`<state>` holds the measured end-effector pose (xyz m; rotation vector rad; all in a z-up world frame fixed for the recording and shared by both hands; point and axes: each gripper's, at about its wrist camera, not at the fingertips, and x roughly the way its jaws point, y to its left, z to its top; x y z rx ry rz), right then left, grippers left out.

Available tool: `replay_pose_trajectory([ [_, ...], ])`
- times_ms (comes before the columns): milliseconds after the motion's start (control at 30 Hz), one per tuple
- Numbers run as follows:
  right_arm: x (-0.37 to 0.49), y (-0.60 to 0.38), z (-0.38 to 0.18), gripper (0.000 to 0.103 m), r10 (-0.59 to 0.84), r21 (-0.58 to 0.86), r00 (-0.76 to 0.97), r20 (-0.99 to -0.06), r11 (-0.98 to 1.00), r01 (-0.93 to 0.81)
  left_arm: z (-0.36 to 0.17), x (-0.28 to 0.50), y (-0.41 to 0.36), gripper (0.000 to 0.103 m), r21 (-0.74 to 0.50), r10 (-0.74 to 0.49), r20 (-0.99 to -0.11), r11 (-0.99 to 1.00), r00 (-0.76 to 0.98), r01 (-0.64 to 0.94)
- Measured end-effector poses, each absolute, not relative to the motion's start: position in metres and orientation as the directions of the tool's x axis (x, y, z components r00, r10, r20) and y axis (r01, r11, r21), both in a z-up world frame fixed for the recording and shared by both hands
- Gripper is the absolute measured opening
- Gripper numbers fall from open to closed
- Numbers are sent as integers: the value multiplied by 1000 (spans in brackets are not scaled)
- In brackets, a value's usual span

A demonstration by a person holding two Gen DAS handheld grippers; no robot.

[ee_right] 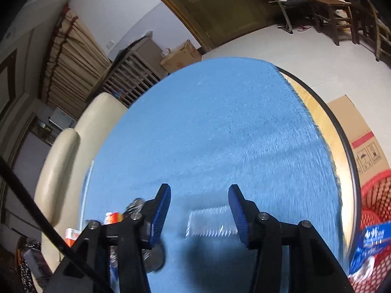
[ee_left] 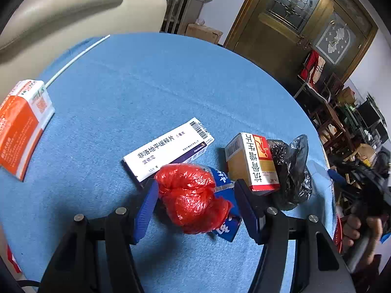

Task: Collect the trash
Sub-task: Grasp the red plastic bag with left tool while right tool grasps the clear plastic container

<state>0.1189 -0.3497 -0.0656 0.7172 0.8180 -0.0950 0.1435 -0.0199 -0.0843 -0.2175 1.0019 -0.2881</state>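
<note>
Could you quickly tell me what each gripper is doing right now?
Left gripper: open around the red plastic bag, not pressing it.
Right gripper: open, holding nothing.

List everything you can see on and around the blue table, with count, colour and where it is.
Red bag: one, crumpled, between the left jaws, not clearly pressed.
Blue packet: one, under the red bag.
White box: one, flat, just beyond the red bag.
Yellow box: one, yellow and red, right of the white box.
Black bag: one, against the yellow box.
Orange box: one, orange and white, table's left edge.
White stick: one, far left.
Clear wrapper: one, blurred, between the right jaws.
Red basket: one, beside the table, wrappers inside.
Table: one, blue cloth.
Left gripper: open.
Right gripper: open.
Hand: one, holding the right gripper.
</note>
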Motion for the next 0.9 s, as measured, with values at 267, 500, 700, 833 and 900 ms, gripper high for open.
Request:
replay_pose_trajectory([
  [267,133,-339,-86,56,307,558,627,-716,792,249,-92,150,-29,36,-274,-318,-818,948,479,161],
  [500,89,-293,-81,56,538,626,469,-700,778,42,-89,139,-20,29,-267,-326,-822,945,467,190],
  [700,61,-273,-62,61,385,430,507,-771,902,-31,-83,123,-9,27,-251,-324,-831,944,452,215],
  [833,65,-259,-57,66,342,364,534,-773,929,-68,-68,120,-15,31,-233,-334,-805,938,489,257],
  [900,70,-250,-60,67,318,332,543,-777,940,-76,-67,122,-21,50,-224,-334,-810,936,482,272],
])
